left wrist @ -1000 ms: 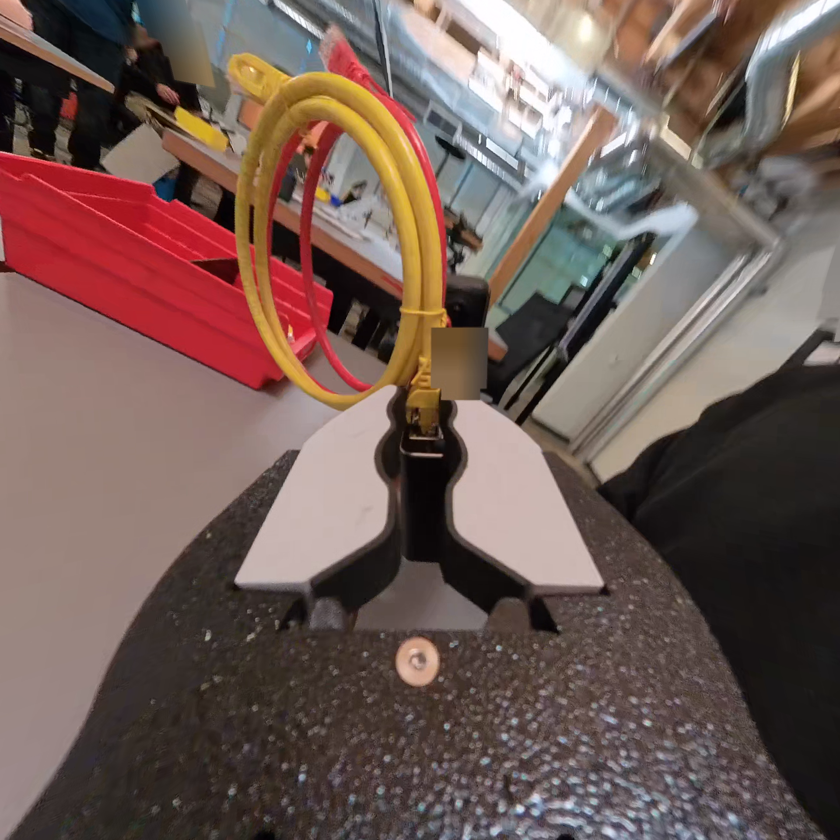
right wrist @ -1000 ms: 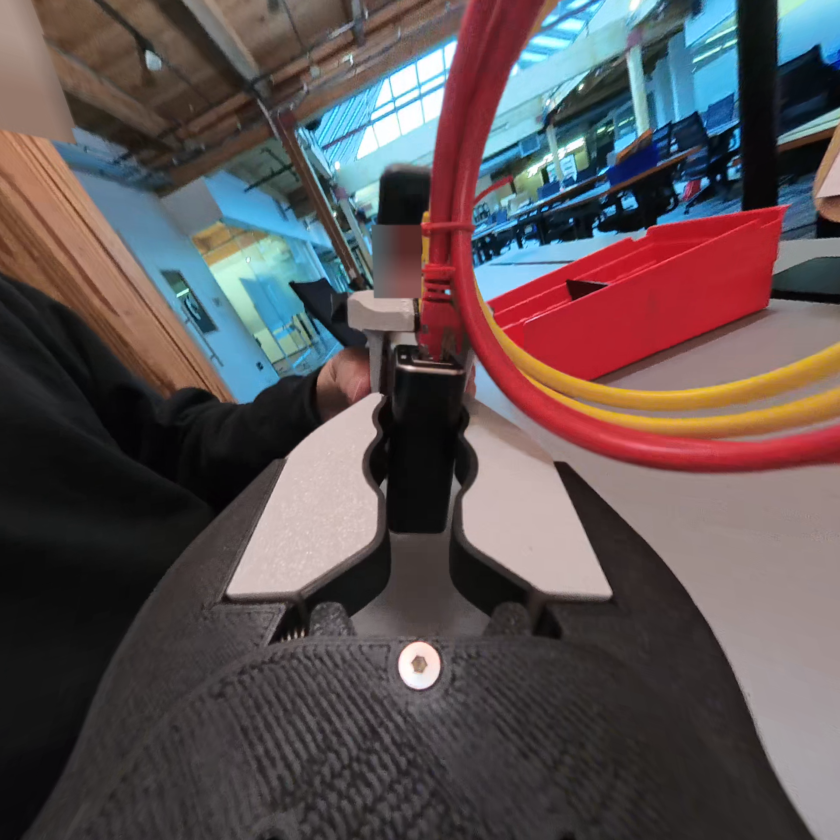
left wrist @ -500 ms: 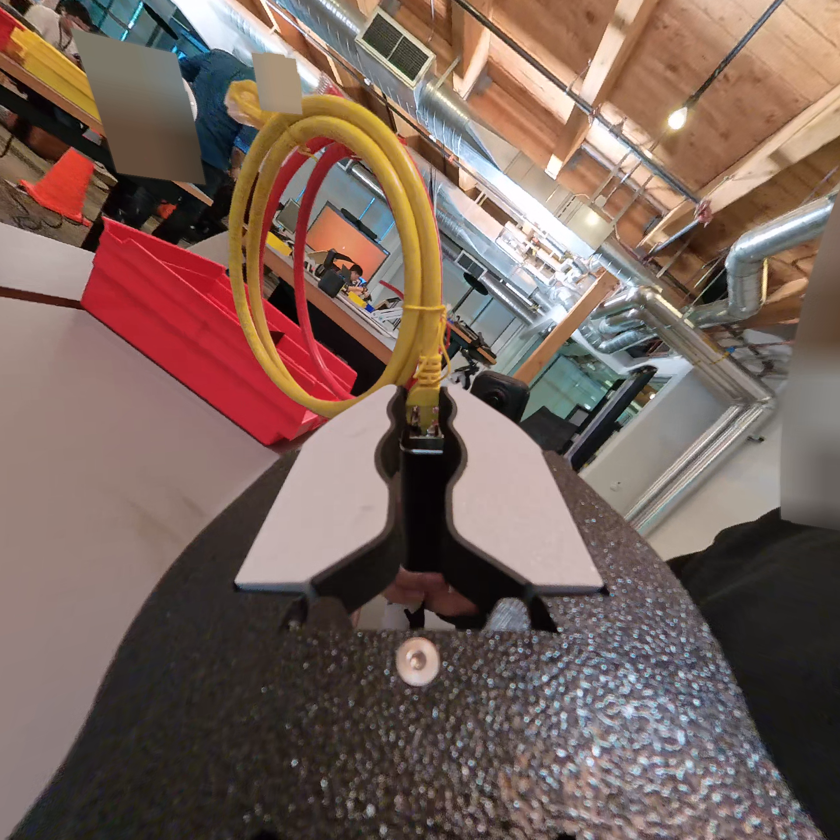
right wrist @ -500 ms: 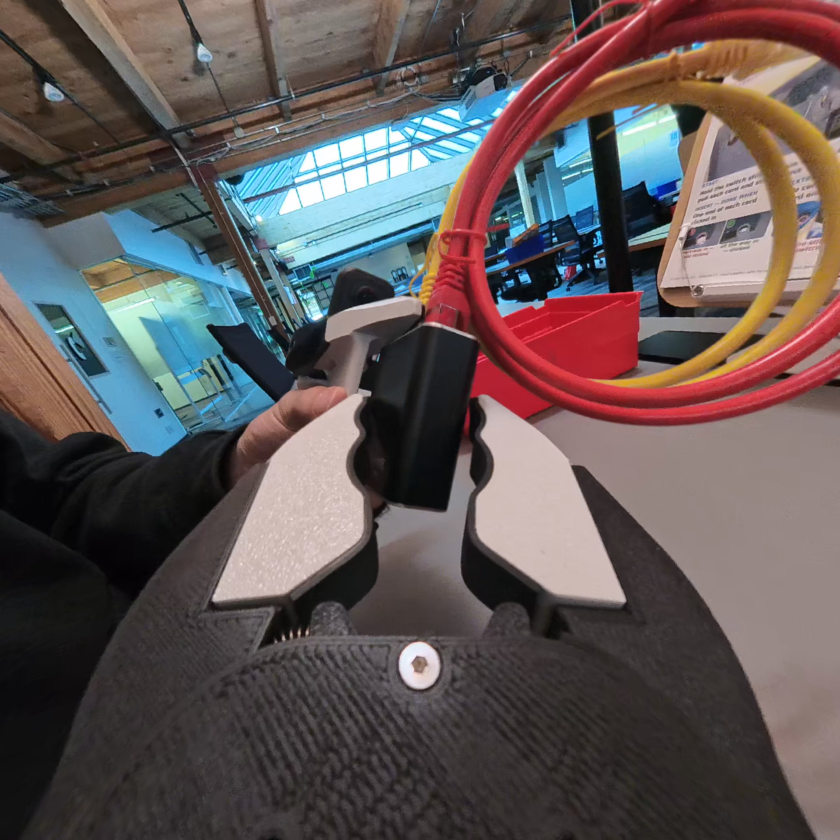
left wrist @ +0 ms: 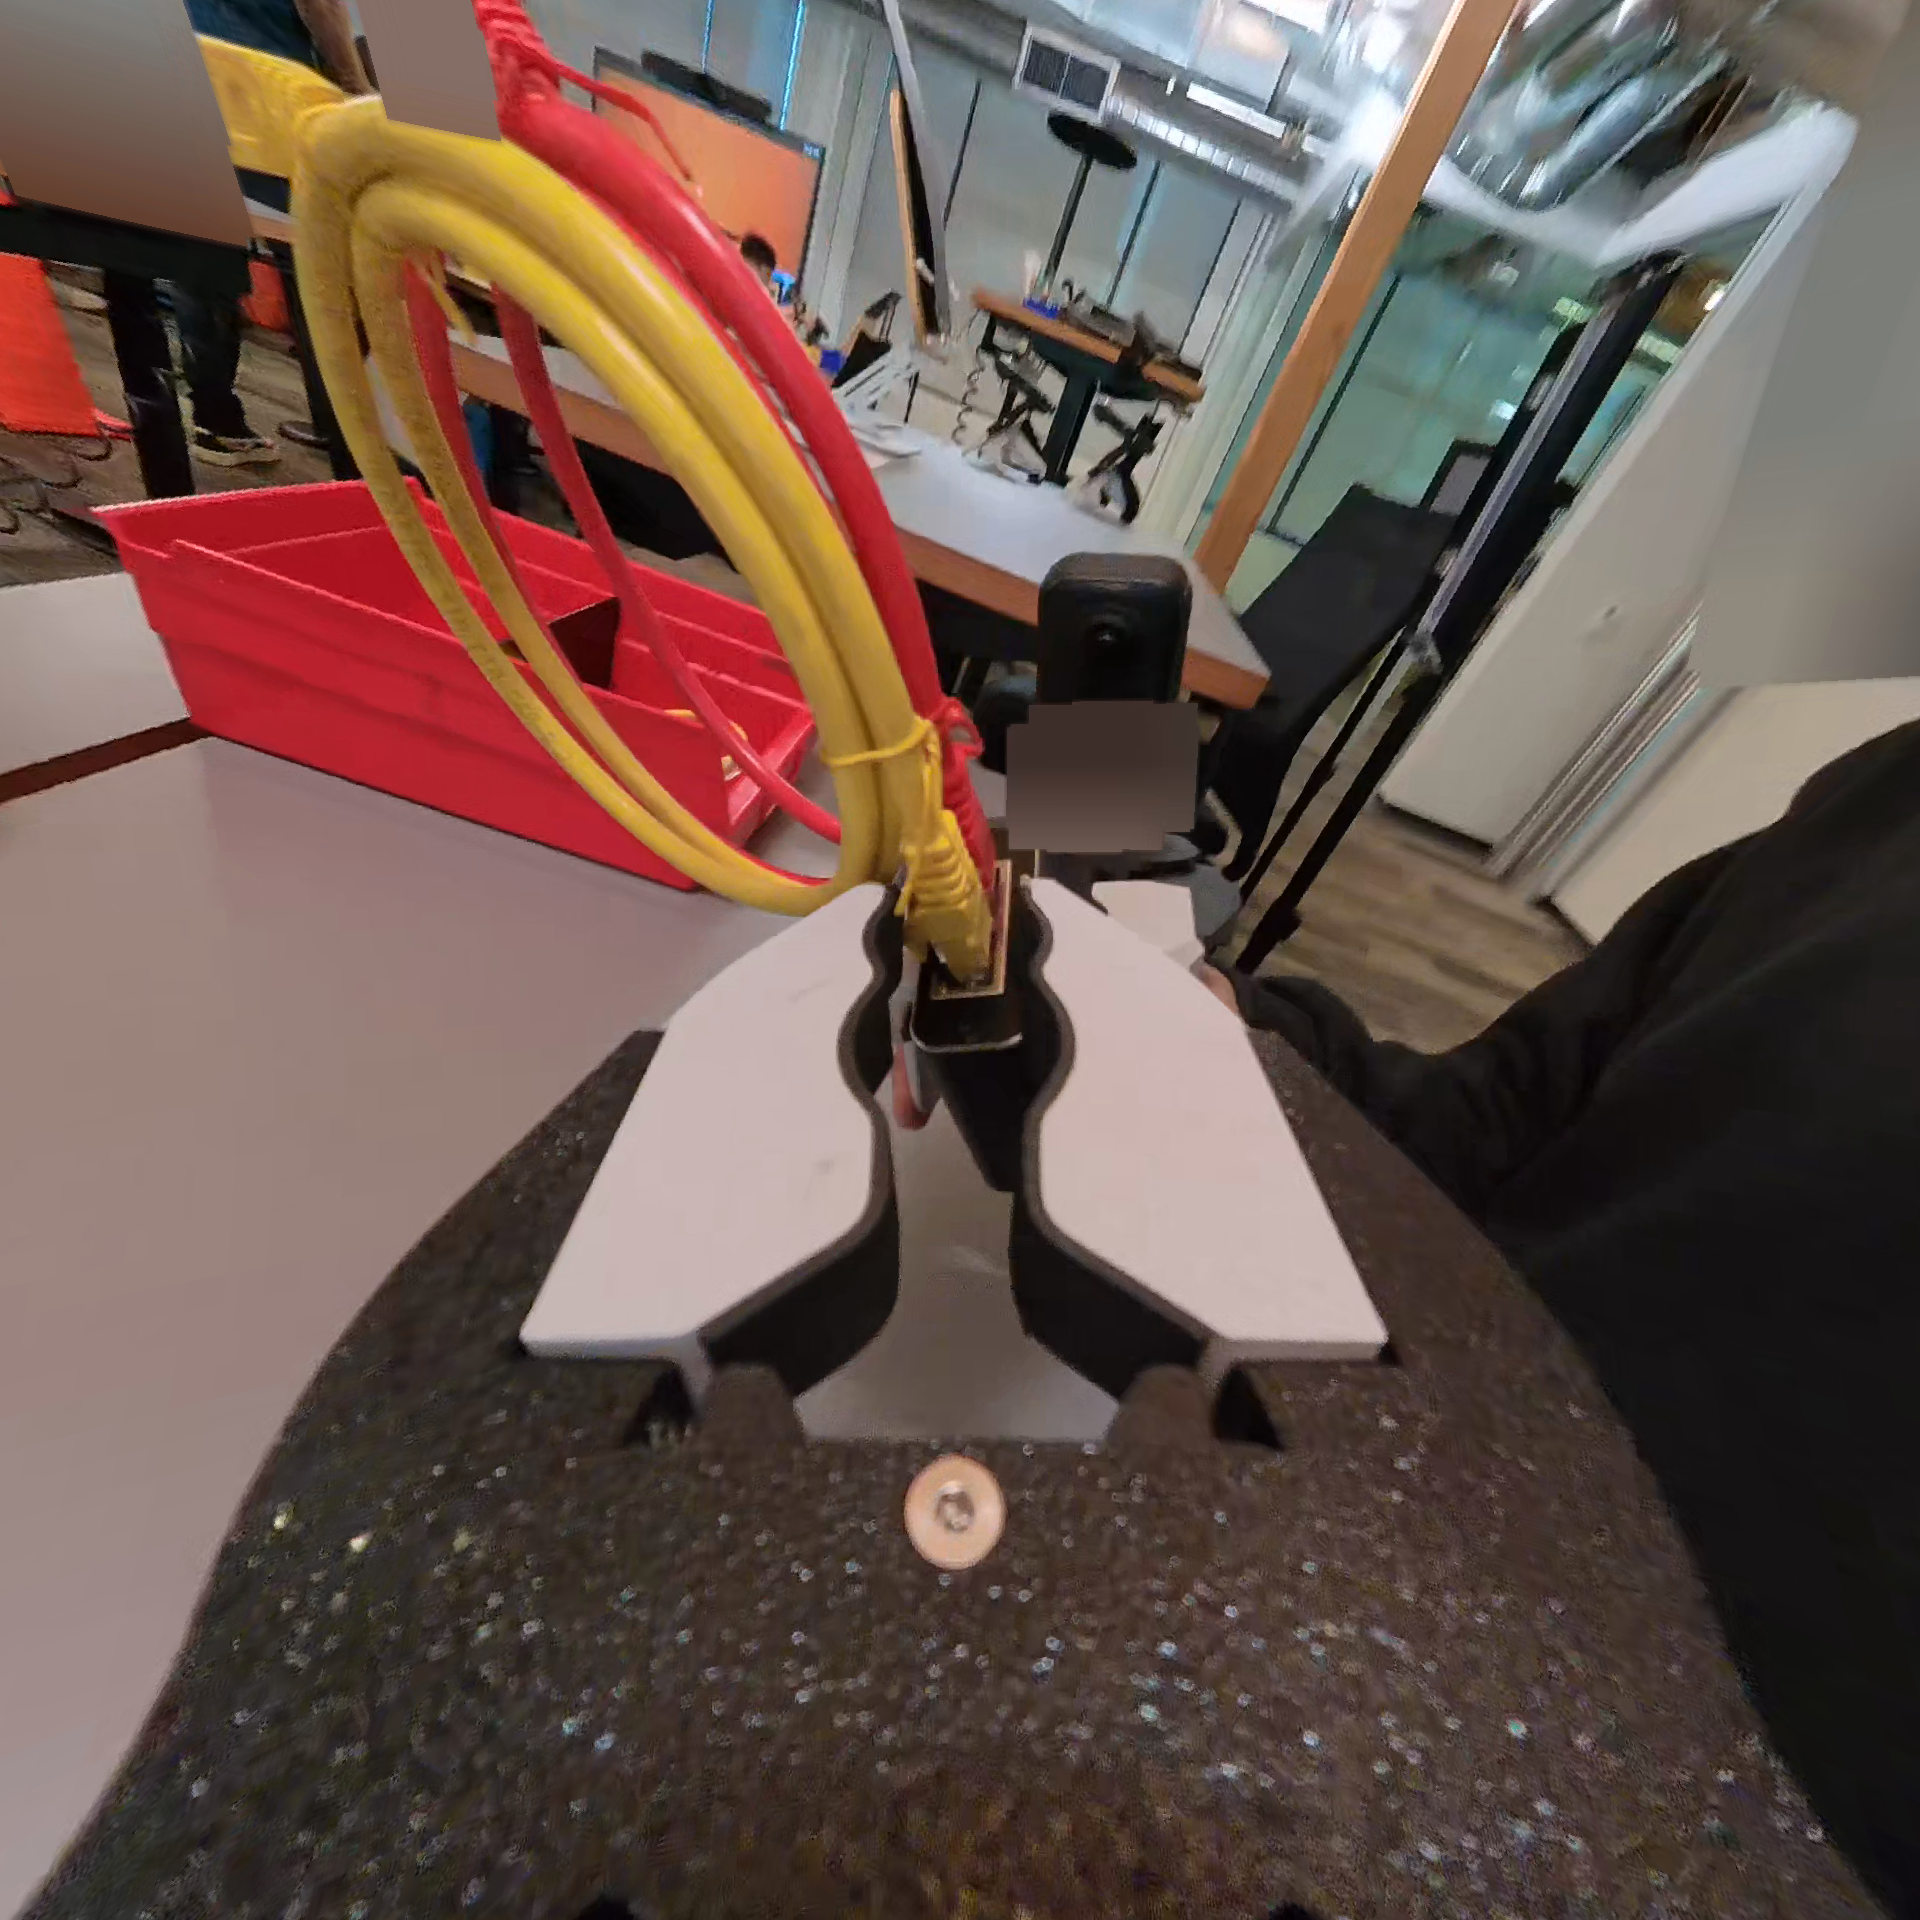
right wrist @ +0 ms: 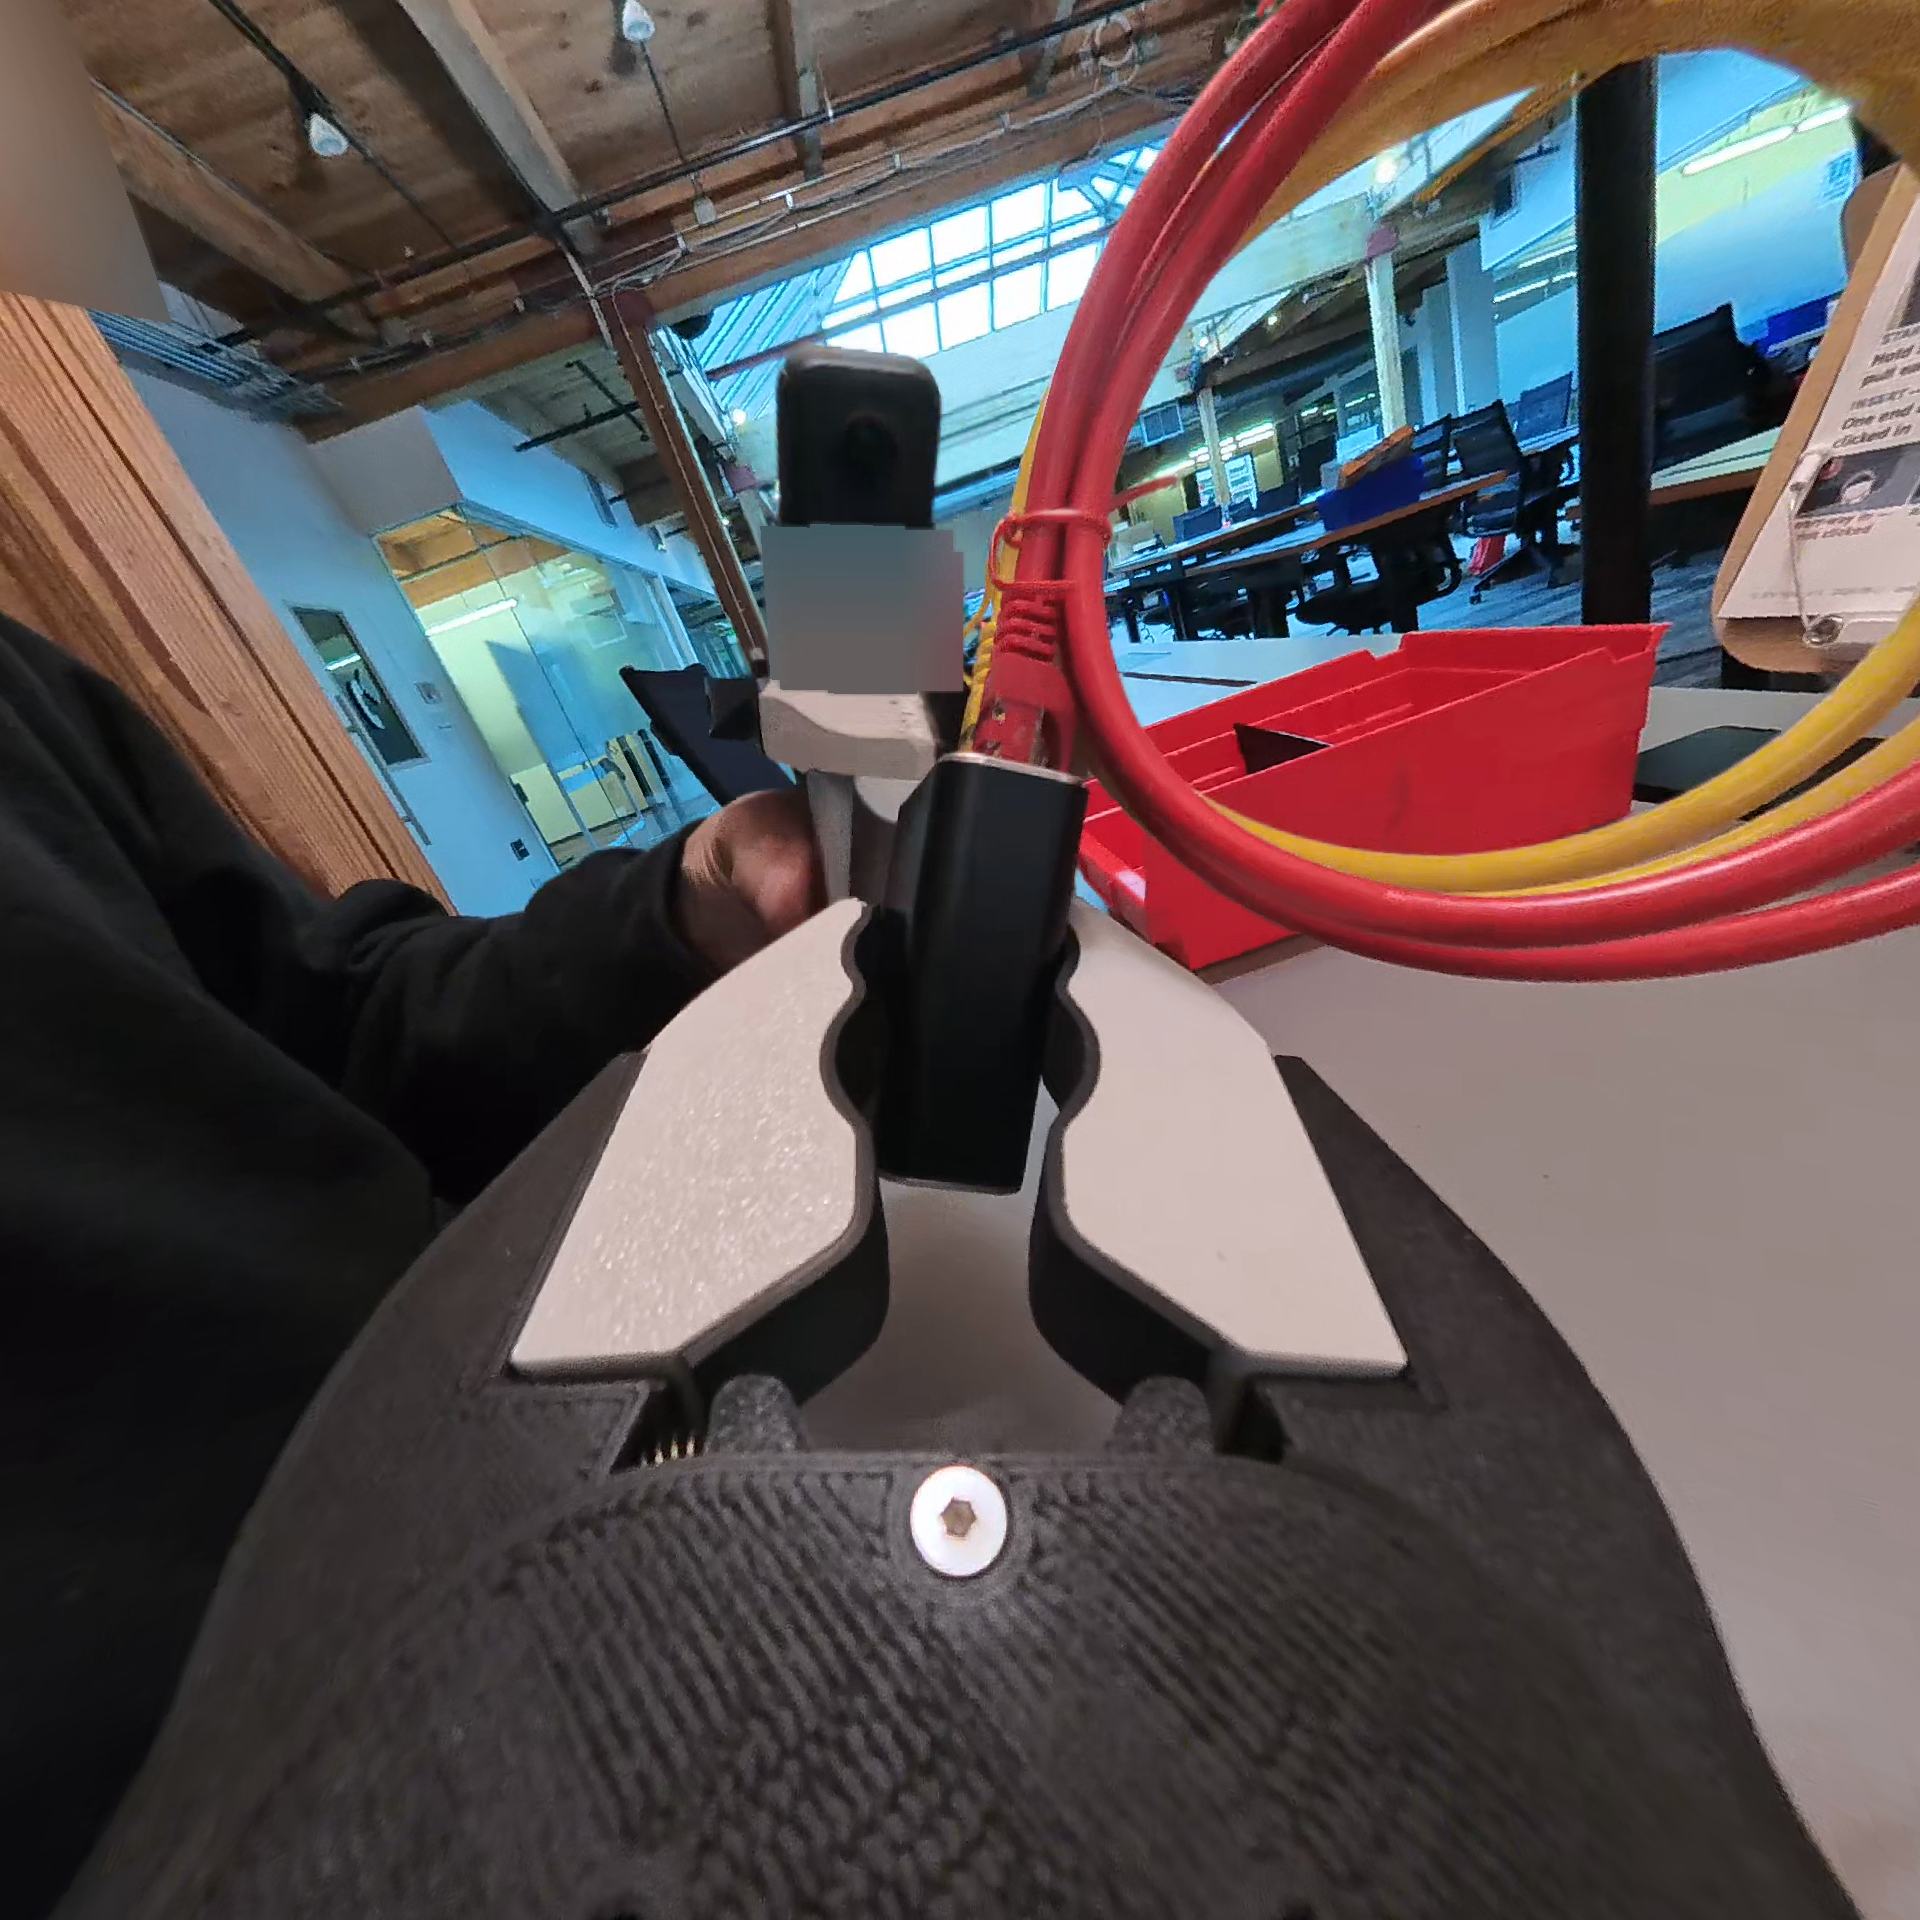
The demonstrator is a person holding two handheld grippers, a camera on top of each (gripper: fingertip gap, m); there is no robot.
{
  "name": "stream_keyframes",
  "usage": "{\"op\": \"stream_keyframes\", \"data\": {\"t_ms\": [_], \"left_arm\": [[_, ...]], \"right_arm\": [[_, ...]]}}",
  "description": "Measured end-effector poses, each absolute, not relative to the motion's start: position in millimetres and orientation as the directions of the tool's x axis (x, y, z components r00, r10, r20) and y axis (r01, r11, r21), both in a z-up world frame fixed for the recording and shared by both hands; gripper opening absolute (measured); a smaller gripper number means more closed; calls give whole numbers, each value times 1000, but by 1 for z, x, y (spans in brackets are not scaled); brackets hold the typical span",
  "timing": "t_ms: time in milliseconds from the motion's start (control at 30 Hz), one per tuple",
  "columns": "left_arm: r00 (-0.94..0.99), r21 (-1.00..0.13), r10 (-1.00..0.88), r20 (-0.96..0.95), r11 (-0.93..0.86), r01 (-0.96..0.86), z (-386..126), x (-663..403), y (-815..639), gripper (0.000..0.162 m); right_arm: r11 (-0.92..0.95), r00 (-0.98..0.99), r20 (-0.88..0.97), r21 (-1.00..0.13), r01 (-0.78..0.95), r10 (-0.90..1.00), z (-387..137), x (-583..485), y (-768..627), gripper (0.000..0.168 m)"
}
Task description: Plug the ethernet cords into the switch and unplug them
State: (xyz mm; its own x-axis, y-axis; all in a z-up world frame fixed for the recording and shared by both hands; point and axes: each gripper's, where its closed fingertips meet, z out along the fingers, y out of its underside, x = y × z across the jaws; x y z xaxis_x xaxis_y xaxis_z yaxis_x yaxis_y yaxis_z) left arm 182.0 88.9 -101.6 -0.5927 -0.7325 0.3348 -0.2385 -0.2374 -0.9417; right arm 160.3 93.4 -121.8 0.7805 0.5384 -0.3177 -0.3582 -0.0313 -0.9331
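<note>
Both grippers grip the black switch (right wrist: 971,977) from opposite ends: left gripper (left wrist: 961,940) and right gripper (right wrist: 961,935) jaws clamped on it; yellow cord (left wrist: 623,416) and red cord (right wrist: 1122,520) plugs sit upright in its top, so unplugging looks like a straight pull upward.

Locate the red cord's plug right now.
Right wrist view, centre: the red cord's plug sits in the top of the black switch, beside the yellow cord, in front of the red bin.
</note>
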Motion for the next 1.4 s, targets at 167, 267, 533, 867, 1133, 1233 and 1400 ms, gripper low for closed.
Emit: {"op": "stream_keyframes", "data": {"t_ms": [167, 267, 533, 867, 1133, 1233, 1400], "left_arm": [[-609, -952, -738, 291, -158, -262, -105, 176, 89, 20], [-635, -952, -716, 291, -153, -264, -103, 171, 88, 15], [-647, -932, -683, 339, -154, -327, -107, 167, 86, 14], [-646, -937, -698, 308, -105, -333, -109, 165, 86, 15], [-633, -926, -697, 337, -123, -358, -113, 166, 88, 15], [-627, -921, -696, 351, -135, -366, -114, 166, 88, 15], [-615, -918, -705, 352, -133, -373, -116, 167, 89, 16]], "right_arm": [[-48, 777, -299, -943, -329, 554, -125, 156, 93, 30], [-40, 768, -277, -949, -312, 578, -123, 151, 90, 30], [-56, 766, -256, -959, -277, 590, -125, 148, 88, 30], [-74, 743, -282, -951, -301, 607, -126, 147, 87, 29], [-84, 753, -279, -954, -287, 596, -129, 148, 88, 30], [-92, 753, -284, -953, -287, 594, -131, 148, 89, 30], [-99, 755, -290, -952, -288, 588, -132, 148, 89, 30]]}}
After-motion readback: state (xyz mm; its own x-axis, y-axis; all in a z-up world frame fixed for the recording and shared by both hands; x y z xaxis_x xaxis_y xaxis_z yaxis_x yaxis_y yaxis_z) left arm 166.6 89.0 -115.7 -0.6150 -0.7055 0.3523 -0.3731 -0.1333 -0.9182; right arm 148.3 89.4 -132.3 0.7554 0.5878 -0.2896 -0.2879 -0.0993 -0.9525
